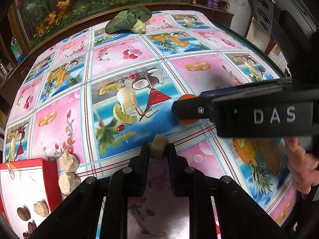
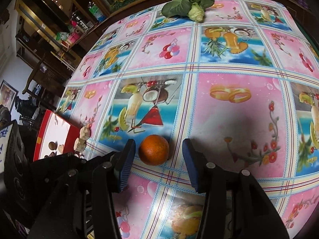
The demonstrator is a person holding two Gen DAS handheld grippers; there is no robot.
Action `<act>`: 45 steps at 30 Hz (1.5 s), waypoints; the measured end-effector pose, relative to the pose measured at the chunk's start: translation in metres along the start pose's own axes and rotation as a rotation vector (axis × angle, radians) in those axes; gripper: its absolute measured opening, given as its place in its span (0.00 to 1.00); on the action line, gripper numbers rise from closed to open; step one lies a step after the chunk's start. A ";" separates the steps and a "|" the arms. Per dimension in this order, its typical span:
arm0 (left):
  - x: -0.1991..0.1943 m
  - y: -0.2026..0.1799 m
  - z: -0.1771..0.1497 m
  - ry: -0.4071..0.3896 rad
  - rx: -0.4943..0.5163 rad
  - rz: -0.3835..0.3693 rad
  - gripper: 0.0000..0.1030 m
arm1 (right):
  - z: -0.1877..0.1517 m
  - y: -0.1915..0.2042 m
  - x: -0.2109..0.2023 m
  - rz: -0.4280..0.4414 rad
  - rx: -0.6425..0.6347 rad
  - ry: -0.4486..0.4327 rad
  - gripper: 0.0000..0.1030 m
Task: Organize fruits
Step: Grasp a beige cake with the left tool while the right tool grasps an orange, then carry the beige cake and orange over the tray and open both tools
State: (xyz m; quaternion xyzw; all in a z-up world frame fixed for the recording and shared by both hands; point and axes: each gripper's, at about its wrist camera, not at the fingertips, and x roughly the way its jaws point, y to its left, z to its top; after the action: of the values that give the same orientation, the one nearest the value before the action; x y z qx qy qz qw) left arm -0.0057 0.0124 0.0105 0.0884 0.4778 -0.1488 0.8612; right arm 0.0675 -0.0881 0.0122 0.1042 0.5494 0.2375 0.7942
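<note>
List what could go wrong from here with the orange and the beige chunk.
1. The orange lies loose between the right gripper's open fingers; a lopsided close may roll it away.
2. The left gripper pinches the beige chunk only at its fingertips; it may crumble or slip.

A round orange (image 2: 154, 149) with a dark, mottled rind sits on the patterned tablecloth (image 2: 229, 119), at the near edge of a blue printed square. A tan, rough-surfaced lump (image 1: 159, 146) stands raised off the cloth. Two similar pale lumps (image 1: 68, 171) lie side by side against the red box (image 1: 45, 167), which holds one more lump and a brown round fruit (image 1: 23, 213)
</note>
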 end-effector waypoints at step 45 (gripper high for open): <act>-0.002 -0.010 -0.003 -0.038 -0.061 0.051 0.13 | -0.005 0.005 -0.002 0.014 0.022 -0.159 0.33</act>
State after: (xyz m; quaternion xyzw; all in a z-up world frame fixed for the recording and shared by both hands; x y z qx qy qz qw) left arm -0.0129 0.0042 0.0103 0.0715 0.4635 -0.1137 0.8759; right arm 0.0613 -0.0850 0.0145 0.1355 0.4863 0.2280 0.8325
